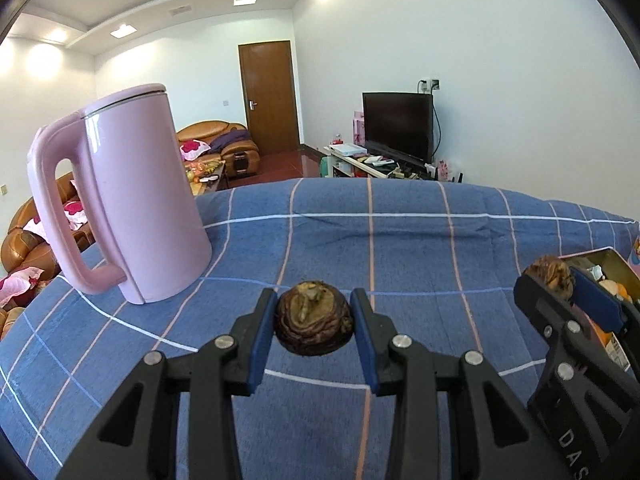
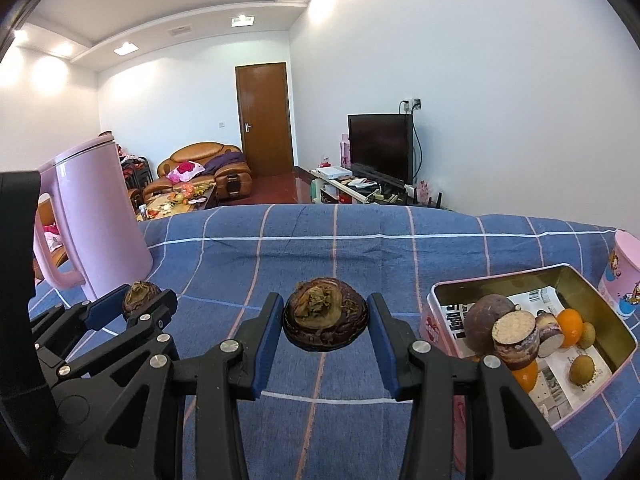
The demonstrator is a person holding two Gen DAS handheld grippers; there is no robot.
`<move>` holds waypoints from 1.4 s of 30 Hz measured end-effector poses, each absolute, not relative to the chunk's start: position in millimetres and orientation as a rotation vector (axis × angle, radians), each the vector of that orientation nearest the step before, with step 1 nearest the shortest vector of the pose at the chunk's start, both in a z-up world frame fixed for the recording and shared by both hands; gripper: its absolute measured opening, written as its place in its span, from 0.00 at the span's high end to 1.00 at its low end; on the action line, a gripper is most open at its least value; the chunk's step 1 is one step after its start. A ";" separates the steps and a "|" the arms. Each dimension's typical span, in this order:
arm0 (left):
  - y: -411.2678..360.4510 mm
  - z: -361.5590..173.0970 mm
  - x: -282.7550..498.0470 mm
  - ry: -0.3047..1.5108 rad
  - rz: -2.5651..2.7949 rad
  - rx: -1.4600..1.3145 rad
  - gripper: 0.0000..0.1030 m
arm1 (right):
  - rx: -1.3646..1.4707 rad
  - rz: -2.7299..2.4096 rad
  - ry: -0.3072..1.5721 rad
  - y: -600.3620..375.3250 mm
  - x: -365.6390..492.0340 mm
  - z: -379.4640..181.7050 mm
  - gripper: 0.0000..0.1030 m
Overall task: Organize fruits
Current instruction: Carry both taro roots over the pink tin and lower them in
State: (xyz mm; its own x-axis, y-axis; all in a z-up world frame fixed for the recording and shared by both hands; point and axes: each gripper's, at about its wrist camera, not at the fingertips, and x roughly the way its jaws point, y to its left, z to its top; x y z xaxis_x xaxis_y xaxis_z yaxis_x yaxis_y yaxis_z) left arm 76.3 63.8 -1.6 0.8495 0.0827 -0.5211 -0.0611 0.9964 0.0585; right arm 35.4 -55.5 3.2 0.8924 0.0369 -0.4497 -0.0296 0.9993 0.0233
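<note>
Left wrist view: the left gripper (image 1: 314,318) is clamping a dark brown, wrinkly round fruit w/ a tan dried crown (image 1: 313,318) between its blue pads, holding it just above the blue checked tablecloth (image 1: 400,248). A tall pink plastic kettle w/ a loop handle (image 1: 120,200) is standing near the cloth's left edge, well apart from the fruit. Over at the right edge of this view the right gripper (image 1: 554,280) is showing up too, gripping a second dark brown wrinkly fruit (image 1: 550,276).

Right wrist view: same deal, the right gripper's blue pads are squeezing that second fruit on both sides, up off the cloth around the middle. The pink rectangular metal tin w/ a gold inside (image 2: 580,280) is sitting toward the cloth's right edge, lined w/ printed paper, and it's holding oranges (image 2: 570,322), small greenish-brown kiwis (image 2: 582,370), a round brown fruit (image 2: 486,322) and cut purple-skinned chunks w/ pale flesh (image 2: 516,340). A pink cartoon-print cup (image 2: 622,276) is standing just beside the tin's far right corner.
</note>
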 end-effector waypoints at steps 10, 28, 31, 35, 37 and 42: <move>63.0 -1.2 63.9 0.540 0.078 0.022 0.62 | 0.014 0.025 0.462 -60.4 27.5 4.2 0.56; 58.2 -0.9 45.6 0.538 0.073 -0.004 0.62 | 0.007 0.015 0.457 -67.6 10.9 5.5 0.56; 55.9 -0.7 42.7 0.533 0.073 -0.002 0.62 | 0.005 0.013 0.454 -69.8 7.4 6.2 0.56; 54.0 -0.3 40.6 0.532 0.078 -0.004 0.62 | 0.005 0.010 0.454 -73.9 4.2 6.8 0.56; 52.7 0.1 39.5 0.531 0.080 -0.004 0.62 | 0.004 0.010 0.454 -74.5 2.9 7.0 0.56; 48.9 0.0 36.9 0.531 0.077 -0.005 0.62 | 0.000 0.008 0.451 -77.0 0.2 7.5 0.56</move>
State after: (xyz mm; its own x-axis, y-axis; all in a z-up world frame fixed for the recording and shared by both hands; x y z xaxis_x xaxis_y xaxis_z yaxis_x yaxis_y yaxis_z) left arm 36.9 48.9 0.0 0.8594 0.0720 -0.5061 -0.0745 0.9971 0.0154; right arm 0.2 -77.0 7.5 0.8999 0.0078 -0.4360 -0.0079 1.0000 0.0015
